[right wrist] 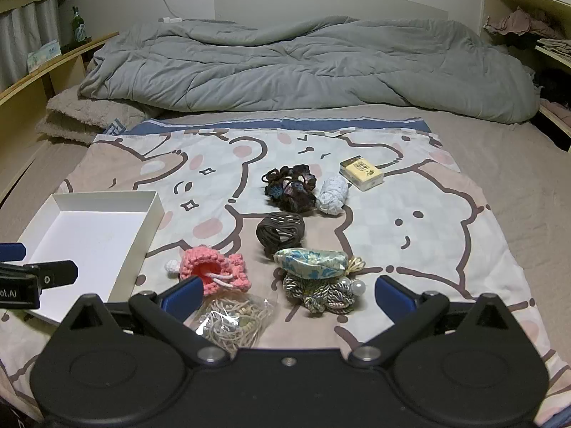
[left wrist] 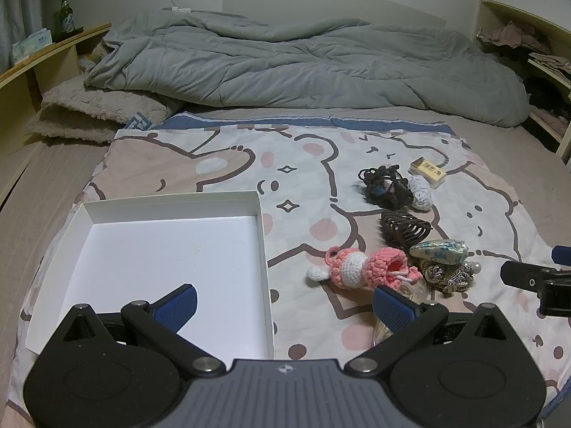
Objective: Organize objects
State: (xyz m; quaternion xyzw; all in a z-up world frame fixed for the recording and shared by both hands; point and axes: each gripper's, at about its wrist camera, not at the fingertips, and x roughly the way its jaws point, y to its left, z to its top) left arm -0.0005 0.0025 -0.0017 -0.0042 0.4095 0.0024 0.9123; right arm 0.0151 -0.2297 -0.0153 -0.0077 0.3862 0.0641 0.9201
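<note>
Left tongs (left wrist: 283, 306) spread wide over white tray (left wrist: 264, 235) edge, tilted downward, right tongs (right wrist: 289, 294) equally wide, empty, above bagged cords (right wrist: 232, 321)

Ahead of the right gripper's spread fingers lie eight small things: one pink crochet pouch (right wrist: 214, 271), one clear bag of cords (right wrist: 233, 322), one brocade pouch (right wrist: 310, 262), one braided scrunchie (right wrist: 326, 294), one brown hair claw (right wrist: 281, 233), one dark scrunchie (right wrist: 291, 187), one pale scrunchie (right wrist: 333, 194) and one small yellow box (right wrist: 361, 173). To its left sits one white tray (right wrist: 85, 239).
</note>
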